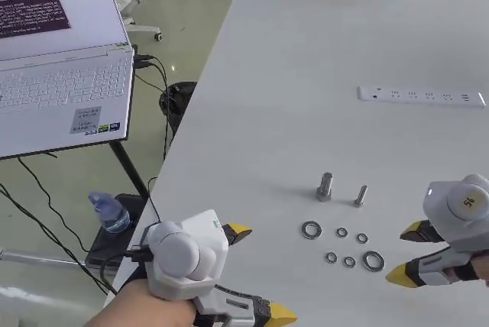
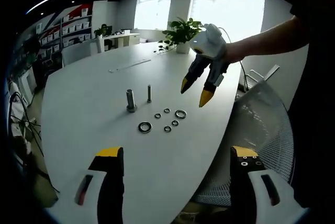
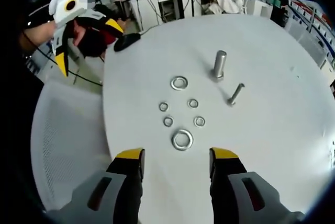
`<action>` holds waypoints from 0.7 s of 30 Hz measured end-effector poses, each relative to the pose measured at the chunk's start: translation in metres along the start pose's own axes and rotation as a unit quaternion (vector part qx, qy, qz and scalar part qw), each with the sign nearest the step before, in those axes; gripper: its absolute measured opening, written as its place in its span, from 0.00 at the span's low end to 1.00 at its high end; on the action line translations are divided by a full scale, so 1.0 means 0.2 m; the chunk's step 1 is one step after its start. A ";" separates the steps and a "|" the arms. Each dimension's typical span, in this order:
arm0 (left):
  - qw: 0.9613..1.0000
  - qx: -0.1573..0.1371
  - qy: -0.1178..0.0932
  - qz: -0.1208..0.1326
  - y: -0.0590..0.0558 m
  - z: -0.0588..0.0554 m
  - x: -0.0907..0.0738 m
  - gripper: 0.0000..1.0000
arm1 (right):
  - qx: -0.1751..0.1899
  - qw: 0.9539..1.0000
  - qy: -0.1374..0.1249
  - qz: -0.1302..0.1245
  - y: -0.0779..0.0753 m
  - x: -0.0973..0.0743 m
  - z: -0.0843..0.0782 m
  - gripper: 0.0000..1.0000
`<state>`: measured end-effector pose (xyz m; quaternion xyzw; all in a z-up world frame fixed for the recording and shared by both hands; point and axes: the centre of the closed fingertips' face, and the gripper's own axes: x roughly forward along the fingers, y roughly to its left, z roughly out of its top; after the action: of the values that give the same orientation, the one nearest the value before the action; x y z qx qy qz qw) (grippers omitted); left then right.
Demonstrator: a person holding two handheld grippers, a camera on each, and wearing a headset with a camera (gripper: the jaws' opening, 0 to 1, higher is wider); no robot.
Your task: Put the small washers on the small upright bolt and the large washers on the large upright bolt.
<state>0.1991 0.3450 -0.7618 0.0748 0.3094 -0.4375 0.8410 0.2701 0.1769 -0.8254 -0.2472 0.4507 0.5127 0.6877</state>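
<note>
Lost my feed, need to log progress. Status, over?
Left gripper and right gripper open, empty. Six washers loose on table, none on large bolt or small bolt. Power strip far behind, out of the path.

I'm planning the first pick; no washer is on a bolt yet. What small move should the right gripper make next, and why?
Probably ease the right gripper forward and down onto the nearest large washer. Its jaws stand open and empty, that washer lies flat just ahead between them, and the large upright bolt stands bare beyond.
</note>
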 end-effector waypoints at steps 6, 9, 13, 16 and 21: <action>1.000 -0.004 0.000 0.008 0.02 -0.03 0.02 0.83 | -0.016 1.000 0.022 0.004 0.01 0.05 0.00 0.52; 1.000 -0.006 0.000 0.007 0.02 -0.04 0.03 0.81 | -0.031 0.999 0.033 0.002 0.01 0.07 0.00 0.51; 1.000 -0.002 0.006 0.004 0.01 -0.06 0.04 0.80 | -0.051 0.997 0.050 0.003 -0.01 0.11 0.01 0.49; 1.000 -0.003 0.008 0.003 0.01 -0.07 0.04 0.80 | -0.057 0.997 0.057 0.006 -0.03 0.13 0.01 0.47; 1.000 -0.001 0.007 0.000 0.01 -0.06 0.04 0.79 | -0.060 0.996 0.064 0.007 -0.03 0.17 0.02 0.46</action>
<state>0.1990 0.3456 -0.7771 0.0771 0.3160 -0.4364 0.8389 0.2793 0.1934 -0.8534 -0.3171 0.4637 0.5270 0.6378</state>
